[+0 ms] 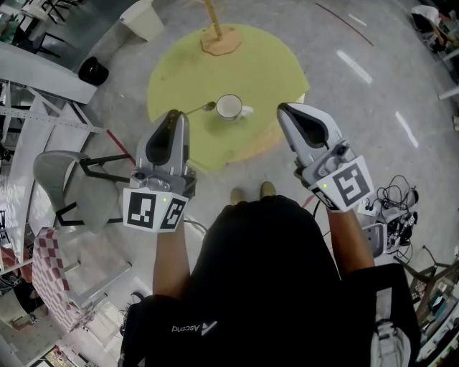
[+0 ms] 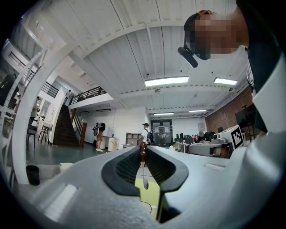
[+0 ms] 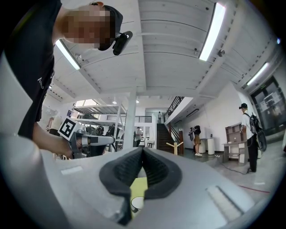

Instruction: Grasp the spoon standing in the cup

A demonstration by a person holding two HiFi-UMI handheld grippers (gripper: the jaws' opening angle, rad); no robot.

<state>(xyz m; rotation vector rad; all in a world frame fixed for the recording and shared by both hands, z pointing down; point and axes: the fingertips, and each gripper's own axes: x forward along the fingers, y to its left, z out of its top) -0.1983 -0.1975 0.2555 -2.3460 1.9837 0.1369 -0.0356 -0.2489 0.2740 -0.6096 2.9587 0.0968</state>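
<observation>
A white cup (image 1: 229,107) stands near the middle of the round yellow table (image 1: 179,79). My left gripper (image 1: 173,115) is shut on the handle of a thin metal spoon (image 1: 201,109). The spoon is outside the cup, with its bowl just left of the rim. In the left gripper view the jaws (image 2: 142,148) pinch the spoon's brown handle end, and the spoon (image 2: 145,182) hangs below over the yellow top. My right gripper (image 1: 282,107) hovers to the right of the cup, shut and empty. In the right gripper view (image 3: 142,150) the cup (image 3: 136,202) shows below the jaws.
A wooden stand (image 1: 217,37) rises at the table's far edge. A white bin (image 1: 143,18) and a black bin (image 1: 93,70) sit on the floor beyond. A grey chair (image 1: 68,179) is at the left, and cables (image 1: 398,197) lie at the right.
</observation>
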